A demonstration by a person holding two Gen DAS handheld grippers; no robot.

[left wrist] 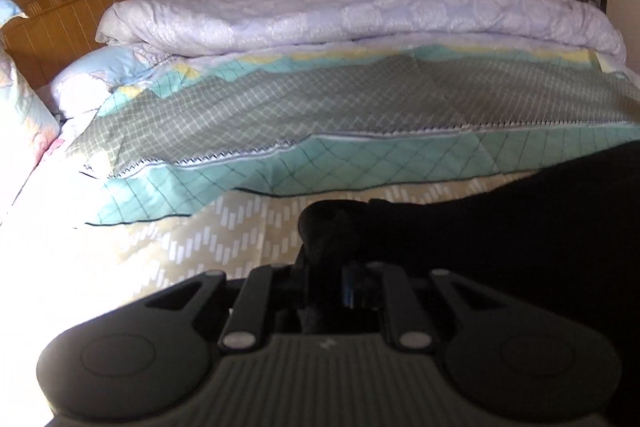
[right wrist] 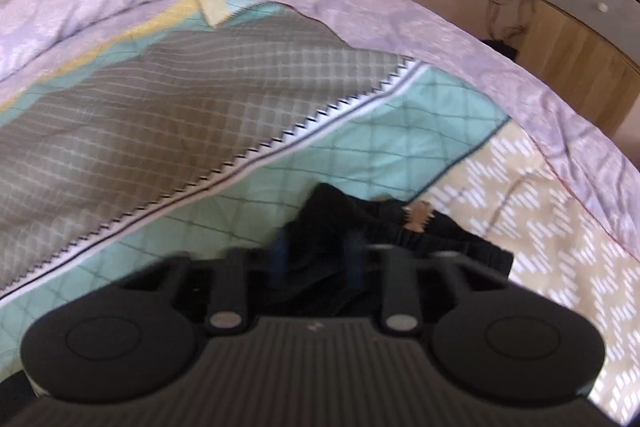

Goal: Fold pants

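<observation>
Matt black cloth pants (left wrist: 520, 227), quilted cotton-like bedcover (left wrist: 320, 99), glossy varnished wooden headboard (left wrist: 68, 23).

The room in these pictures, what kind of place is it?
Most likely a bedroom in a home: a bed with a wooden headboard, a rolled lilac quilt on it, and a wooden cabinet by the wall.

Black pants (left wrist: 520, 227) cut off at right edge, left hand-held gripper (left wrist: 332, 267) fingertips buried in fabric, right-wrist view motion-blurred
</observation>
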